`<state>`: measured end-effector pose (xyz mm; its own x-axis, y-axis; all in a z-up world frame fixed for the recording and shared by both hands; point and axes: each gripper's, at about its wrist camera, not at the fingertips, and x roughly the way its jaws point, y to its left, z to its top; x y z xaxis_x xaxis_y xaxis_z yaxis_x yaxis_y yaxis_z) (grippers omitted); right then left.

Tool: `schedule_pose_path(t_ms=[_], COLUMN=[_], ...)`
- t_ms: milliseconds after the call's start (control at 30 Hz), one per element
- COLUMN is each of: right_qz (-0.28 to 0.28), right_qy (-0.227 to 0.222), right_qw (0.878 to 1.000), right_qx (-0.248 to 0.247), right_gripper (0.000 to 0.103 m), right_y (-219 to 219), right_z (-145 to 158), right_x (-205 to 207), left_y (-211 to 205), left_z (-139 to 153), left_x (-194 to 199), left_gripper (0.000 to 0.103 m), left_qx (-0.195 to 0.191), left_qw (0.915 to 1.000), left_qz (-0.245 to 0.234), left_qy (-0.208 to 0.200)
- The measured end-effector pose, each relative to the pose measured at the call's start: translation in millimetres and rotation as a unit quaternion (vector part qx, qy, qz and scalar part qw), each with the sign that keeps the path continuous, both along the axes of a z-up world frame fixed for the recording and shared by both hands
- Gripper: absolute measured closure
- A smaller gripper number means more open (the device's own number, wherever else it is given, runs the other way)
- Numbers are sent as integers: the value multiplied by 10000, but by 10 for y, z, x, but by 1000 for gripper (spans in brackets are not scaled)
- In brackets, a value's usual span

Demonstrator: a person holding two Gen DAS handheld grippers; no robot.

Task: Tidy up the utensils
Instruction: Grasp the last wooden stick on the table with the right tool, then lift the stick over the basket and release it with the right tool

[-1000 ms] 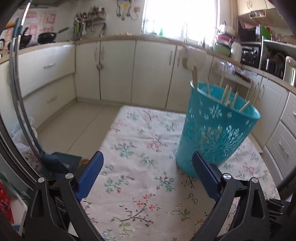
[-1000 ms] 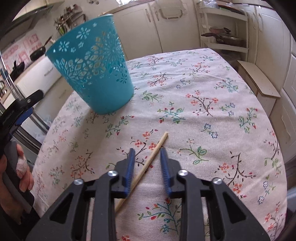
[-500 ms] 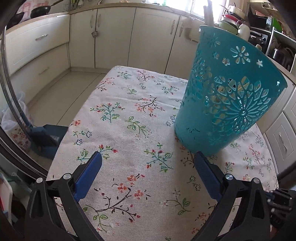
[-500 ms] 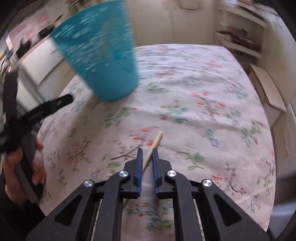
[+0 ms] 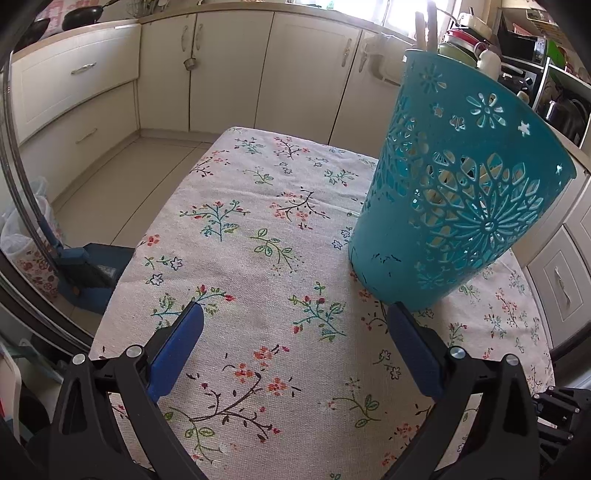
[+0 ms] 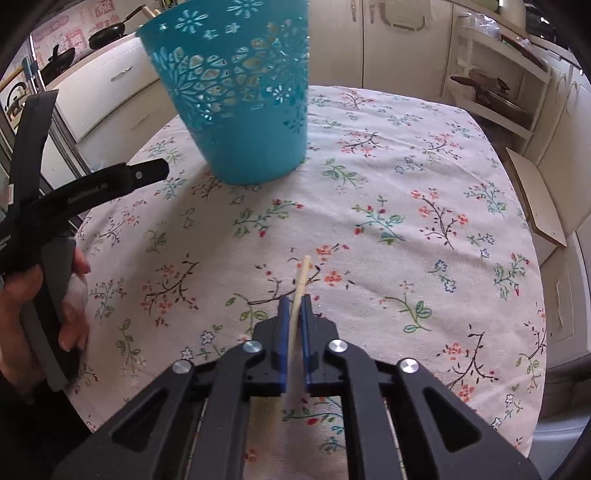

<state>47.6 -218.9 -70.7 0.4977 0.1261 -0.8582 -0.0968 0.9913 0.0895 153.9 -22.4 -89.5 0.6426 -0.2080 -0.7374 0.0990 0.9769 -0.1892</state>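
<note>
1. Tabletop (image 5: 236, 206): covered by a floral cloth, cream cabinets (image 5: 225, 70) behind it, floor tiles visible to the left in the left wrist view.
2. Teal basket (image 5: 454, 206): perforated flower pattern, stands upright on the cloth toward the far side of the tabletop. Pale wooden sticks (image 5: 424, 22) poke above its rim, more show through the cutouts. The same basket shows in the right wrist view (image 6: 236, 96), far left of centre.
3. Left hand-held gripper (image 5: 293, 341): fingers spread wide, nothing between them, held low over the near edge of the tabletop. Its right blue pad (image 5: 413, 350) sits just in front of the basket base; can't tell if it touches. From the right wrist view, the same unit (image 6: 110, 184) is at the left edge, held by the person's hand (image 6: 70, 291).
4. Right hand-held gripper (image 6: 293, 306): blue pads pinching a single chopstick (image 6: 301, 280), pads nearly together. It sits above the near-centre of the cloth.
5. Chopstick: pale wood, runs along the gripper axis, tip sticks out past the fingertips and points toward the basket, well apart from it. Tip looks raised off the cloth, a thin shadow beside it.
</note>
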Motion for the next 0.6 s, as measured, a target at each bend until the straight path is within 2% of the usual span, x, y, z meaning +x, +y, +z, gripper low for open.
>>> schedule_pose_path(t_ms=[333,600], right_qz=[-351,-442], right_qy=[-88,-358], right_qw=[9907,9792], right_qx=[1313,1946], right_gripper=[98,98], right_y=[-336,-446], right_z=[36,159], right_x=[-119,-117], left_y=[-11,-17], left_z=[-2,-2], left_x=[0,7], left_gripper=[7,7], left_qx=[53,64], left_qw=[10000,10000], left_qz=[6,-3], left_qy=[18,30])
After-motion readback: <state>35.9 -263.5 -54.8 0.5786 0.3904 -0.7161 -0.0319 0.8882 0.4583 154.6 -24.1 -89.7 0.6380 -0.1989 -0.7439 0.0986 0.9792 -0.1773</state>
